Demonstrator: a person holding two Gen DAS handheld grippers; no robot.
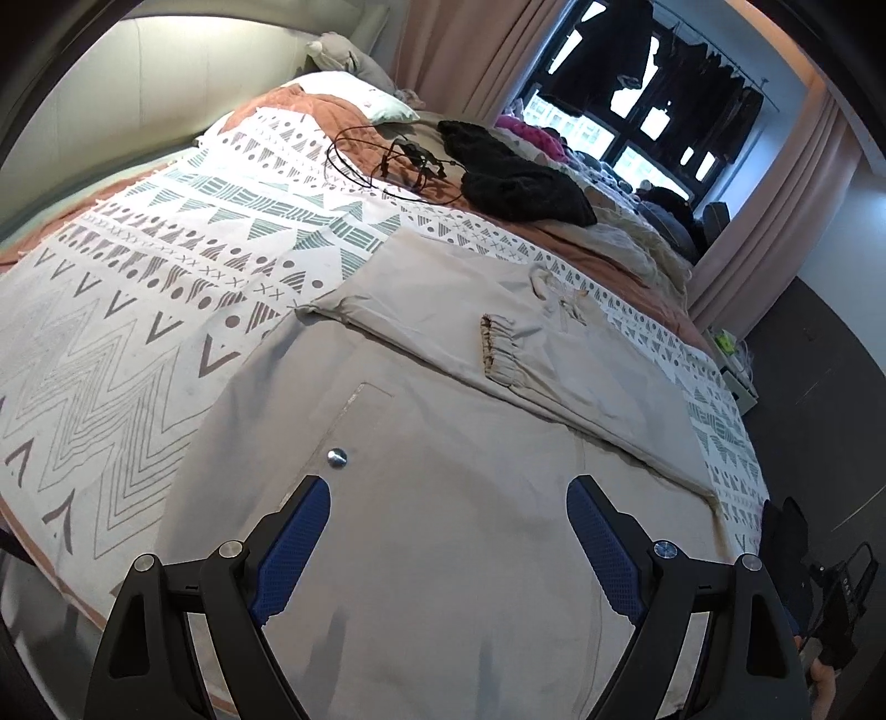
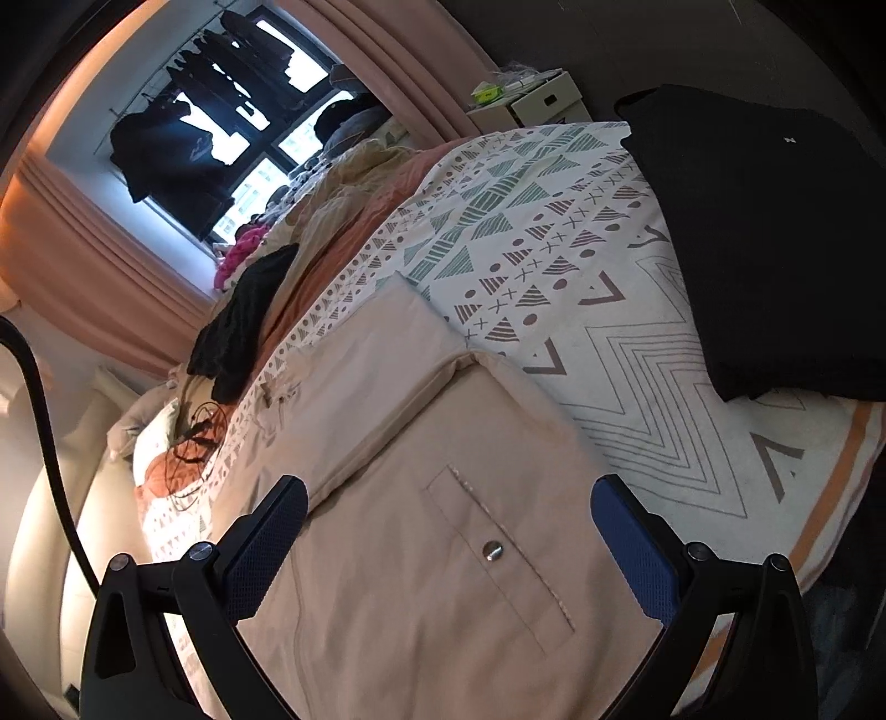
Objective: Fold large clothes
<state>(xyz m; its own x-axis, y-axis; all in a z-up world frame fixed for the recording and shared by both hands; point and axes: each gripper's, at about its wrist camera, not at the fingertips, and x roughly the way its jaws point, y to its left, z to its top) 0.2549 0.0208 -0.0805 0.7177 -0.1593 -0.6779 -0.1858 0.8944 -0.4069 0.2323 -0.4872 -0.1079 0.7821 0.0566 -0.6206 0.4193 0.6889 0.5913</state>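
A pair of beige trousers (image 1: 443, 421) lies flat on the patterned bedspread (image 1: 138, 310). Its legs are folded back over the upper part, with an elastic cuff (image 1: 498, 346) on top. A back pocket with a metal snap (image 1: 336, 457) shows near my left gripper (image 1: 448, 493), which is open and empty just above the cloth. In the right wrist view the same trousers (image 2: 415, 498) lie under my right gripper (image 2: 448, 498), also open and empty, with the pocket snap (image 2: 493, 550) between its fingers.
A folded black garment (image 2: 775, 243) lies on the bedspread's right side. A black knit garment (image 1: 515, 171) and a tangle of cables (image 1: 387, 160) lie further up the bed. Pillows (image 1: 354, 88), curtains (image 1: 470, 50) and a window with hanging clothes stand beyond. A box (image 2: 531, 99) stands beside the bed.
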